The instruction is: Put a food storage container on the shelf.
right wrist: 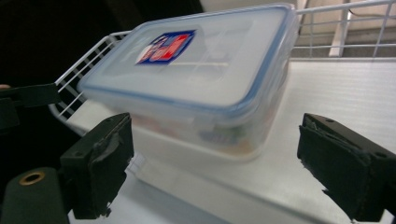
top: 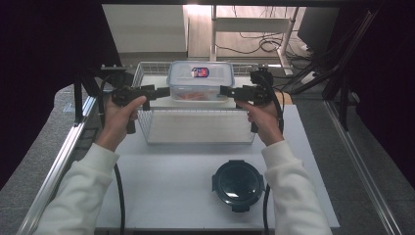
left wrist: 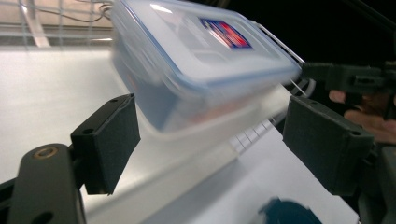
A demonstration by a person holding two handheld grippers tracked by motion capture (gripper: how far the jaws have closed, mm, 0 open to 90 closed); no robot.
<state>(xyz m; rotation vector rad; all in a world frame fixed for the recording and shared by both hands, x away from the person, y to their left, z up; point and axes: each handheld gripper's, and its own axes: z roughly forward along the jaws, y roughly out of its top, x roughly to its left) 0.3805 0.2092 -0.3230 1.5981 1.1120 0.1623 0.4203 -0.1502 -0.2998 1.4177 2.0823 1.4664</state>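
- The clear food box (top: 200, 81) with its blue-edged lid sits in the upper middle of the high view, inside the white wire basket (top: 195, 126), towards the basket's far side.
- Your left gripper (top: 162, 91) comes in from the left of that view and points right at the box's left end; its tips are at or just beside the box wall, and contact cannot be judged from above.
- In the left gripper view your jaws are spread wide, one pad at lower left and one at right, with the food box (left wrist: 196, 65) above and between them, blurred and tilted across the upper half of the frame. Neither pad touches it there.
- Your right gripper (top: 226, 91) enters from the right of the high view and points left at the box's right end, level with the left one.
- In the right gripper view those jaws are also spread wide, and the food box (right wrist: 196, 79) lies between and beyond them, in the upper centre of the frame, apart from both pads.
- The lid carries a red and blue label (right wrist: 166, 46), and something reddish shows through the box wall.
- A round dark container (top: 238, 184) rests on the white table (top: 161, 186) in the lower middle of the high view, well apart from the basket and close to your right sleeve (top: 293, 196).
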